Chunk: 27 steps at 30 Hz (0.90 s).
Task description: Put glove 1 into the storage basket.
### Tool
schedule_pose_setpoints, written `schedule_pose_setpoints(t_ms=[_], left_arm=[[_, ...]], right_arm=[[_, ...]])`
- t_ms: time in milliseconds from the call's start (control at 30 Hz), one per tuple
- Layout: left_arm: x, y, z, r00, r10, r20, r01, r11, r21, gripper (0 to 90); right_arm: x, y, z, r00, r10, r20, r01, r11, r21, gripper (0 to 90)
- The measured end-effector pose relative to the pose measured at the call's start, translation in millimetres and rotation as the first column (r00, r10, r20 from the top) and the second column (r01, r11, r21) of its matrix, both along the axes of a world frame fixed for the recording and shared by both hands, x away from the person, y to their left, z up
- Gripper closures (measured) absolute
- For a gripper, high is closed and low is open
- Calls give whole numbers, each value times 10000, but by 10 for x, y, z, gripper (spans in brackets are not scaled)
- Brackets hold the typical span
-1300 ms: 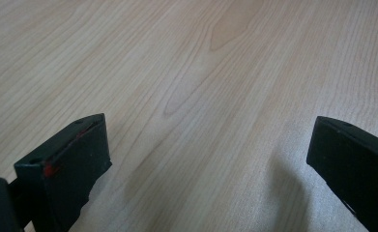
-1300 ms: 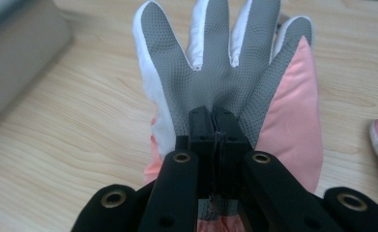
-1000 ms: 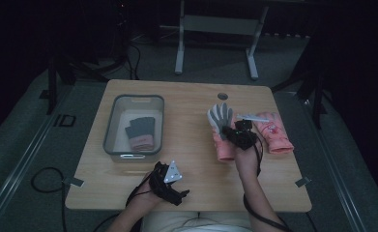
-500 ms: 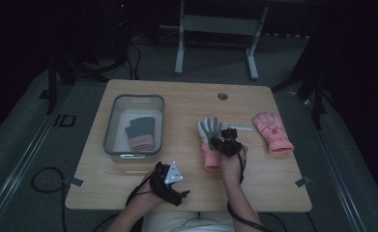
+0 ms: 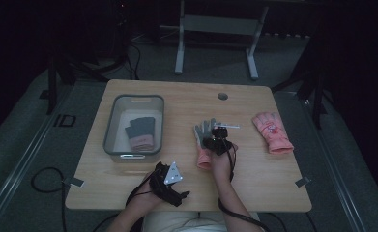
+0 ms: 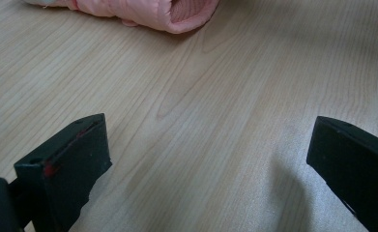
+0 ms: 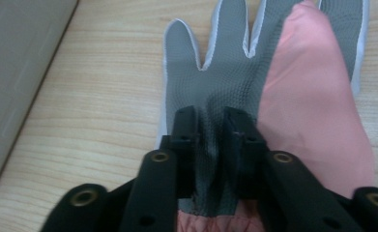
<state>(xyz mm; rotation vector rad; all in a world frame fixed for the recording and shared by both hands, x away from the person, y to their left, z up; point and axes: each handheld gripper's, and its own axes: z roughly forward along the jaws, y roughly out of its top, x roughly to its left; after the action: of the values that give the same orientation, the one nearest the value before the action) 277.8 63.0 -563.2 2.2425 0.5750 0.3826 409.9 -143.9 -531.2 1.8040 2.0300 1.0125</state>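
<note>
A: Dark room, pale wood bench (image 5: 254,179). Where's the glove (image 7: 254,82)?

B: Flat under the right claw (image 7: 211,126), whose jaws have just been opening around a pinched grey palm fold.

A: Handling?

B: Probably soft, light, floppy; grip cuff or palm. Left claw (image 6: 208,164) gapes wide, empty.

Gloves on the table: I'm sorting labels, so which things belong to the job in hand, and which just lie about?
In the job:
grey-palmed pink glove pinched in the right gripper
pink glove
grey bin with folded gloves

Lying about:
table hole
left gripper, jaws open
</note>
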Motion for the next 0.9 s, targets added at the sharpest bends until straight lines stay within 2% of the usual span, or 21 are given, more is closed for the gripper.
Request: schedule_pose_setpoints(t_ms=[133, 167, 200, 300, 367, 400, 467, 533, 567, 667, 700, 733, 767, 900], left_arm=[[-1, 5, -5, 10000, -16, 6, 16, 10000, 1, 12], [-2, 8, -2, 10000, -44, 37, 44, 10000, 12, 13], [-1, 11, -1, 10000, -59, 11, 59, 10000, -49, 13], [4, 15, -5, 9999, -86, -89, 85, 9999, -98, 12], [-4, 12, -8, 9999, -101, -84, 100, 9999, -114, 12], [-8, 9, -9, 9999, -117, -87, 116, 9999, -108, 12], [-12, 0, -14, 9999, -127, -81, 126, 9999, -82, 12], [-11, -10, -13, 9999, -105, -97, 105, 9999, 1, 12], [-14, -12, -14, 9999, -101, -88, 100, 9999, -48, 13], [-16, -13, -12, 9999, -91, -120, 90, 9999, -57, 12], [-16, -13, -12, 9999, -91, -120, 90, 9999, -57, 13], [-16, -9, -10, 9999, -91, -133, 90, 10000, -31, 13], [-17, -10, -11, 9999, -85, -132, 85, 10000, -35, 12], [-21, -8, -7, 10000, 36, -8, -36, 9999, -107, 12]], right_arm=[[-37, 28, 87, 9993, 167, 322, -163, 9998, -112, 670], [-77, 17, 175, 9975, 383, 588, -387, 9992, 62, 663], [-99, 8, 222, 9955, 498, 808, -497, 9988, -30, 661], [-170, -48, 367, 9855, 941, 1414, -903, 9954, -335, 651], [-208, -130, 446, 9730, 1390, 1844, -1282, 9893, -697, 652], [-218, -186, 474, 9705, 1483, 1901, -1326, 9868, -932, 655], [-222, -337, 512, 9648, 1684, 2020, -1534, 9843, -877, 657], [-219, -412, 524, 9665, 1650, 1967, -1480, 9841, -985, 658], [-213, -579, 549, 9631, 1766, 2031, -1562, 9813, -1126, 657], [-215, -788, 566, 9600, 1751, 2187, -1372, 9744, -1780, 655], [-215, -788, 566, 9600, 1751, 2187, -1372, 9744, -1780, 655], [-214, -860, 566, 9595, 1729, 2225, -1307, 9726, -1920, 655], [-207, -1017, 564, 9595, 1689, 2255, -1273, 9740, -1876, 655], [-182, -1279, 581, 9556, 1640, 2447, -1166, 9734, -1970, 652]])
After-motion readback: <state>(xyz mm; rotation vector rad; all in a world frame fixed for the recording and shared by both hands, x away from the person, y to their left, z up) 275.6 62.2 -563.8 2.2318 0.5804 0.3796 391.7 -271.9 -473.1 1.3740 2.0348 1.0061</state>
